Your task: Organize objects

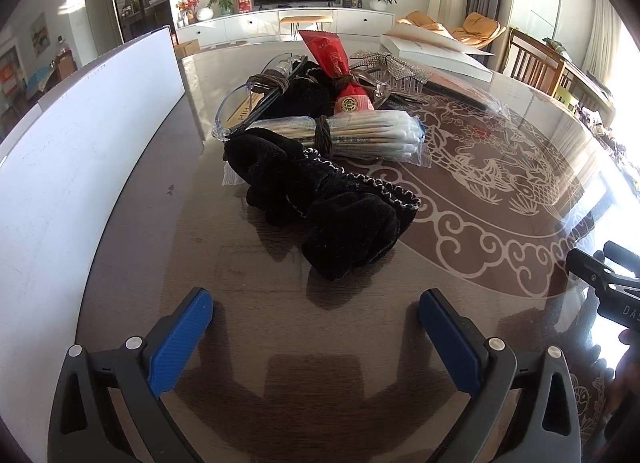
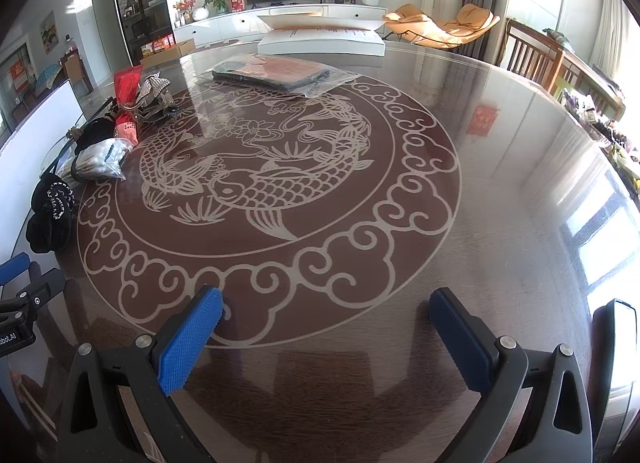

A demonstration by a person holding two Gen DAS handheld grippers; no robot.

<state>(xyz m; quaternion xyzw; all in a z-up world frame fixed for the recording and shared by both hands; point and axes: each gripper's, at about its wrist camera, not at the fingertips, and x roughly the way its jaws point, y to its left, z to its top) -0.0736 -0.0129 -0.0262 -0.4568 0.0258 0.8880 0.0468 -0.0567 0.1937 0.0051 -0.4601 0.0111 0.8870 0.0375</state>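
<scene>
Left tongs [image 1: 316, 307] stood apart, nothing between the pads, low over the bench [image 1: 192, 263]. Right tongs [image 2: 326, 311] also apart and empty, over the carved fish medallion [image 2: 256, 191], well away from the pile, which sat far off to their left.

Largest first. Black velvet scrunchie [image 1: 332, 215] lay straight ahead of the left tongs, nearest of the lot: soft, light, squashy, with a beaded silver trim. It should compress to almost nothing, so a pinch across the thick bunched lobe nearest the tongs looked safest.

Beyond it, the cotton swab pack [image 1: 348, 133]: clear crinkly bag, light, slippery film, banded at the middle with a brown hair tie [image 1: 323, 134]. Best taken across the width beside the band.

Further ahead, the red snack packet [image 1: 340, 71] stood tilted, also cinched by a tie: light, foil likely slick, contents possibly crushable.

Left of it, clear-framed glasses [image 1: 236, 111]: rigid, fragile; hold at the frame edge, not the lens.

Rhinestone bow clip [image 1: 384, 63] at the back: small, hard, snaggy.
</scene>
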